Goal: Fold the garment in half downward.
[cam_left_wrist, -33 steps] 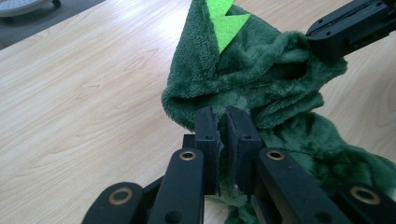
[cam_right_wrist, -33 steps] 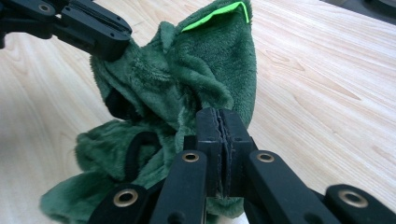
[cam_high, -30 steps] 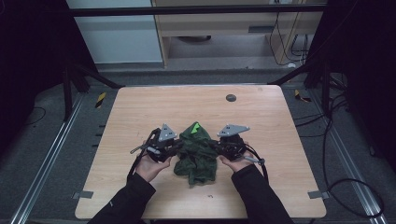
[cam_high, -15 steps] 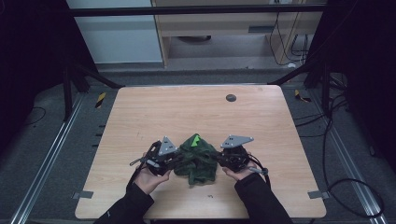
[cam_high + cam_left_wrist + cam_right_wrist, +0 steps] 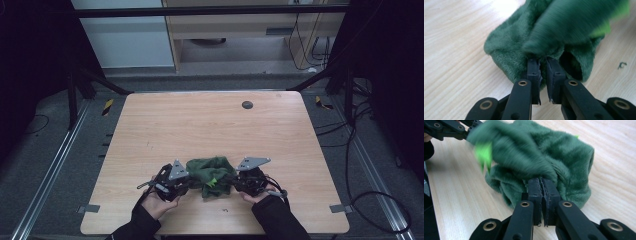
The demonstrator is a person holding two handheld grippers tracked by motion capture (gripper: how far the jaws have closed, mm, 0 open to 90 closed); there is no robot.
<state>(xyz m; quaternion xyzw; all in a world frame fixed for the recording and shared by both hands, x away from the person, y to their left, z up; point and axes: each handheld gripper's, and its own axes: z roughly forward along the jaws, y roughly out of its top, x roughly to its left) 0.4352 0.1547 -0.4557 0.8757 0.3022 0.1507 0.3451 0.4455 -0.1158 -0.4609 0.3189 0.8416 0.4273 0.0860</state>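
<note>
A dark green plush cloth (image 5: 210,175) with a bright green patch (image 5: 214,181) lies bunched on the wooden table (image 5: 210,125) near its front edge. My left gripper (image 5: 187,184) is at the cloth's left side and my right gripper (image 5: 235,182) at its right. In the left gripper view the jaws (image 5: 542,60) pinch a fold of the cloth (image 5: 509,47) at their tips; they have just eased apart slightly. In the right gripper view the jaws (image 5: 541,179) are pressed together on another fold of the cloth (image 5: 564,152).
A small dark round spot (image 5: 247,104) marks the far side of the table. A tiny dark mark (image 5: 225,210) lies by the front edge. The left gripper (image 5: 449,128) shows at the top left of the right gripper view. Black frame bars stand around the table.
Both hands have come toward the table's near edge and sunk. The cloth, peaked up between the grippers before, now sits low and bunched on the table.
</note>
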